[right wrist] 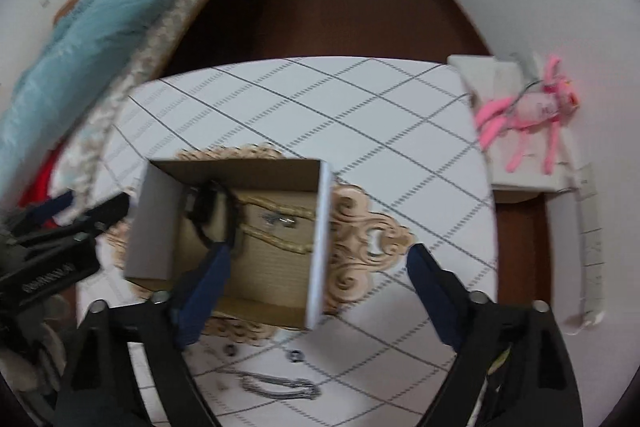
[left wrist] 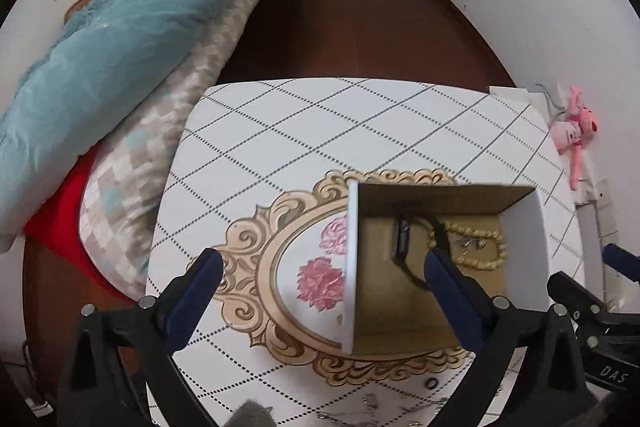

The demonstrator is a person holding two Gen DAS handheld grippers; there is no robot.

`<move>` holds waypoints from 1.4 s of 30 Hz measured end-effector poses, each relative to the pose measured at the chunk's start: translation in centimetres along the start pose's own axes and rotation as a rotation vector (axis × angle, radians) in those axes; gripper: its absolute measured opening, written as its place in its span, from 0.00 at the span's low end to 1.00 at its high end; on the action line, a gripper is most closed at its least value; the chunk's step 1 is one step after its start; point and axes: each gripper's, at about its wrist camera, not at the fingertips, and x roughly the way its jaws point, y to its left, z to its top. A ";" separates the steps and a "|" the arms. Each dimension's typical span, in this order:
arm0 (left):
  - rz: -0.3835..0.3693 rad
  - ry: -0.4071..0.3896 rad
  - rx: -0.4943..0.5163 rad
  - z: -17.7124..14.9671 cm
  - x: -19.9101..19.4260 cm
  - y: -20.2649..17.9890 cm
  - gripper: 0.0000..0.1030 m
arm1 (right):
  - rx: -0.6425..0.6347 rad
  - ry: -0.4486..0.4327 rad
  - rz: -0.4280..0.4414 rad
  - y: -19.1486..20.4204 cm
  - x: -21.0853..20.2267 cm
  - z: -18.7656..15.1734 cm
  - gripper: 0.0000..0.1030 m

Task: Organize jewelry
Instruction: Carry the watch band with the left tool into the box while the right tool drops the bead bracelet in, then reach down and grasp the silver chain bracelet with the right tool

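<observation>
Both grippers (left wrist: 324,267) (right wrist: 318,261) open, empty, over jewelry box (left wrist: 444,323).

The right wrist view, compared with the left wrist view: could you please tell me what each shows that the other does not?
Only the right wrist view shows the silver chain lying whole on the table and the grey box under the pink plush toy. Only the left wrist view shows two pink flowers printed on the tablecloth. Both show the open cardboard box holding a black watch and a beaded bracelet.
</observation>
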 end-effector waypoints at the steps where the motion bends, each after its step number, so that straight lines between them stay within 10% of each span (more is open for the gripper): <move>1: 0.008 0.002 0.006 -0.4 0.2 0.1 1.00 | -0.004 0.001 -0.010 0.1 0.2 -0.4 0.97; 13: 0.018 -0.027 0.004 -2.6 -0.7 0.1 1.00 | -0.003 -0.055 -0.076 1.1 0.5 -2.3 0.98; 42: -0.040 -0.226 -0.040 -7.2 -13.4 0.7 1.00 | 0.064 -0.336 -0.057 1.5 -14.9 -8.6 0.98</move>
